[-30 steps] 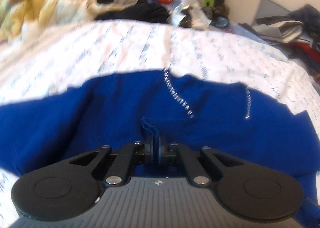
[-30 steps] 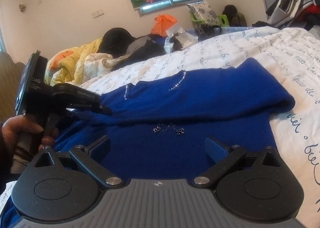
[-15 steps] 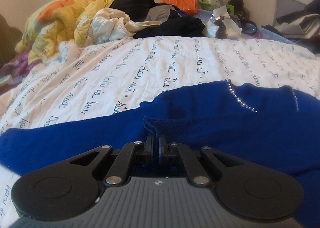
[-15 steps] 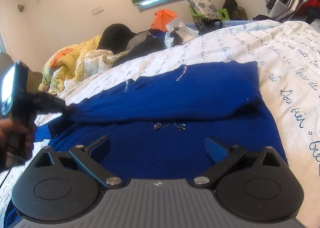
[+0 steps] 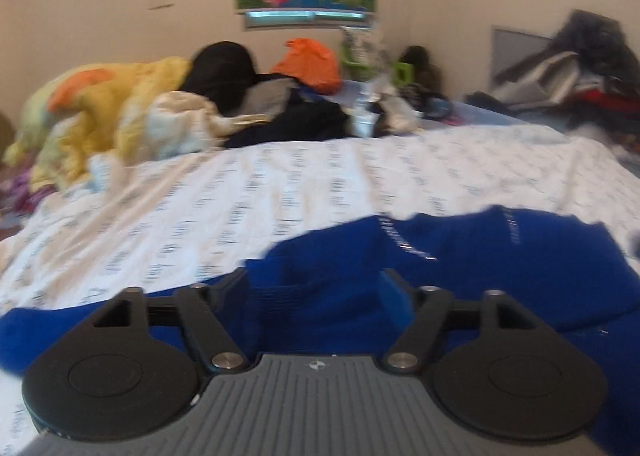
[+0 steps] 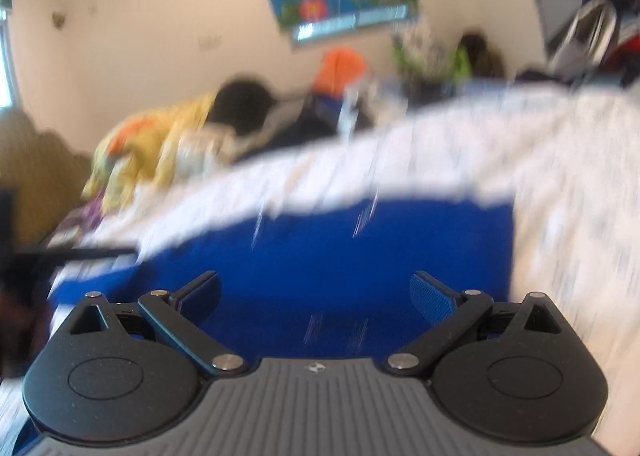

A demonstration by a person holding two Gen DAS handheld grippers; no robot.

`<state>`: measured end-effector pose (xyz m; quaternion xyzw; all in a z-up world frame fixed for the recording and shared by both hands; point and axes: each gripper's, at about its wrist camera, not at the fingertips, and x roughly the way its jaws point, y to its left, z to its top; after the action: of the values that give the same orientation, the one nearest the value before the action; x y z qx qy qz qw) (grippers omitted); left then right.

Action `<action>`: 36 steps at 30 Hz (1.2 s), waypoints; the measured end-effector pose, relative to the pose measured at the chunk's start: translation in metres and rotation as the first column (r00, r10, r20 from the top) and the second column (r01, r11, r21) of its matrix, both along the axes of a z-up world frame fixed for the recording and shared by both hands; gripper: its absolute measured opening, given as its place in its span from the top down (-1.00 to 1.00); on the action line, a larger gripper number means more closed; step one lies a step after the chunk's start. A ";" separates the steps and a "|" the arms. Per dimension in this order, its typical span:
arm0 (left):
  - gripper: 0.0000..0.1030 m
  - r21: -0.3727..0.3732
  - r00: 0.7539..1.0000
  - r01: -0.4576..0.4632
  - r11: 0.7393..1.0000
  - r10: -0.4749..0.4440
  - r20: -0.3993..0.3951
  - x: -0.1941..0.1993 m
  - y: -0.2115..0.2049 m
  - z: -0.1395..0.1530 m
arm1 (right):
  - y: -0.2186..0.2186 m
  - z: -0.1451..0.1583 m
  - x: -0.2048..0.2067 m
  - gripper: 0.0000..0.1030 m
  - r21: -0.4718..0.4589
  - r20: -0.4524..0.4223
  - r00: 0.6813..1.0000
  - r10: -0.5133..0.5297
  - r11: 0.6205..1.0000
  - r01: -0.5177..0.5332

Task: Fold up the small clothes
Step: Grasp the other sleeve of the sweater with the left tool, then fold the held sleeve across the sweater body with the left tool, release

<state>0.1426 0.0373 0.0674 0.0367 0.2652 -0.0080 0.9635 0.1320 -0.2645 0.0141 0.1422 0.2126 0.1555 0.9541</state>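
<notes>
Lying on the bed (image 5: 280, 191), blue sweater (image 6: 340, 248) has one fold across it; more folds remain, probably. Left claw (image 5: 320, 292) has just been opening, jaws wide, fabric between but unpinched. Right claw (image 6: 316, 296) wide too, empty above the sweater.

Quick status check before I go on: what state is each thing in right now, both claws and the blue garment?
left claw: open, jaws have just been opening, blue fabric lies between the fingers but is not pinched.
right claw: open, nothing gripped, above the garment.
blue garment: lying on the bed, a layer folded over itself, released.
bedsheet: spread out, lightly wrinkled.
pile of clothes: heaped at the far end, unfolded.
</notes>
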 end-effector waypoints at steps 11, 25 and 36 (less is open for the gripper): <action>-0.47 -0.120 0.987 0.022 0.992 -0.041 -0.158 0.050 0.002 -0.062 | 0.010 -0.055 0.092 -1.00 -0.291 -0.184 0.981 -0.068 0.957 0.012; -0.60 -0.712 0.690 -0.613 0.342 0.671 -0.271 -0.073 0.336 -0.049 | 0.014 -0.053 0.088 -1.00 -0.302 -0.170 0.982 -0.081 0.953 0.026; 0.98 -0.468 0.676 -0.705 0.532 0.703 -0.219 -0.032 0.318 -0.038 | 0.012 -0.054 0.088 -1.00 -0.292 -0.168 0.983 -0.079 0.956 0.027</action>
<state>0.1109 0.3550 0.0295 -0.3332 0.2466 0.3095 0.8558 0.2202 -0.2521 -0.0395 0.0204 0.3134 0.0836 0.9457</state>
